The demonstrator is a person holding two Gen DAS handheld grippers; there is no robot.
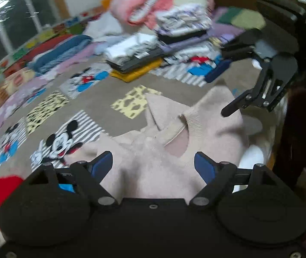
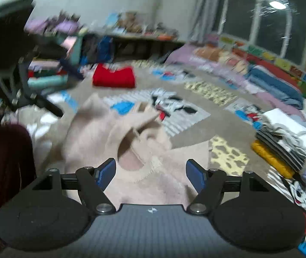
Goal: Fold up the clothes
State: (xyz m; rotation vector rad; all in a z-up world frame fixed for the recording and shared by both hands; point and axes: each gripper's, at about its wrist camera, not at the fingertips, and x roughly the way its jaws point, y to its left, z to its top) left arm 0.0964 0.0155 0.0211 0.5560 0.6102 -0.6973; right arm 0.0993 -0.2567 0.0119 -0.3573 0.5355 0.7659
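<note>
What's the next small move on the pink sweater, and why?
Probably bring both grippers back down to the pink sweater and take a fresh hold on its edges. The left gripper and right gripper are both open with nothing pinched, and the sweater lies rumpled on the blanket, neck opening up, not yet squared like the folded stack nearby.

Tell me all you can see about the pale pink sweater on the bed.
The pale pink sweater is a soft, fuzzy knit with a ribbed round neckline that shows the inside back. It lies rumpled, not yet folded, on the cartoon-print blanket, one folded-over flap pointing toward the stacked clothes. Both grippers are above it with open fingers; nothing grips it.
</note>
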